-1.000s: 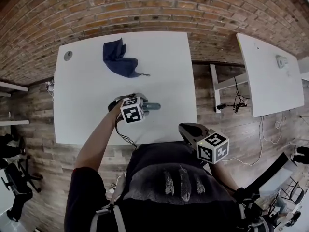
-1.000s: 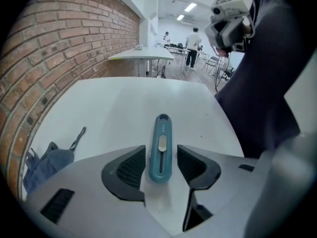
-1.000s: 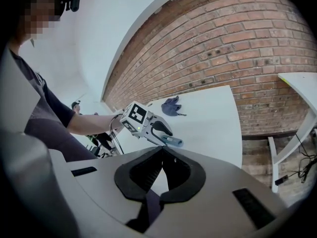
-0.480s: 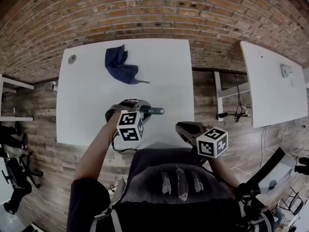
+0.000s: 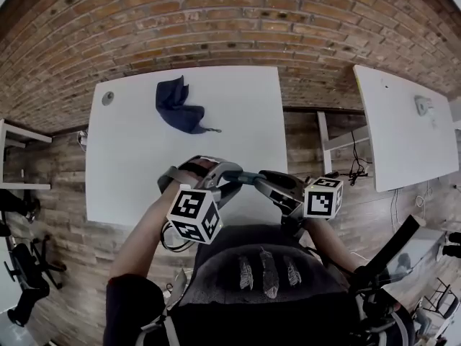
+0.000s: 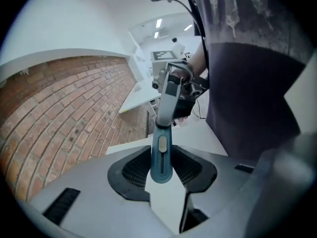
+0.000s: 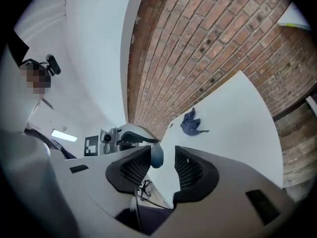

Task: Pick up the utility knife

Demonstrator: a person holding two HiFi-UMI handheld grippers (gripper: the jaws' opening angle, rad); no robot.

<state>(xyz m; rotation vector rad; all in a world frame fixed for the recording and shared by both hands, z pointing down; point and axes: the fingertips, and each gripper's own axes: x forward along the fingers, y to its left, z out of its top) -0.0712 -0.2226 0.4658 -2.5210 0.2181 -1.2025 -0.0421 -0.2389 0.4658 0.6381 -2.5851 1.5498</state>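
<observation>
one utility knife (image 5: 248, 176), one blue cloth (image 5: 178, 110), two white tables (image 5: 133, 161) (image 5: 396, 121)

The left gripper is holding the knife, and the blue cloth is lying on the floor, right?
Not quite. The blue cloth lies on the white table, not on the floor; the head view shows it. The left gripper is indeed holding the utility knife.
</observation>
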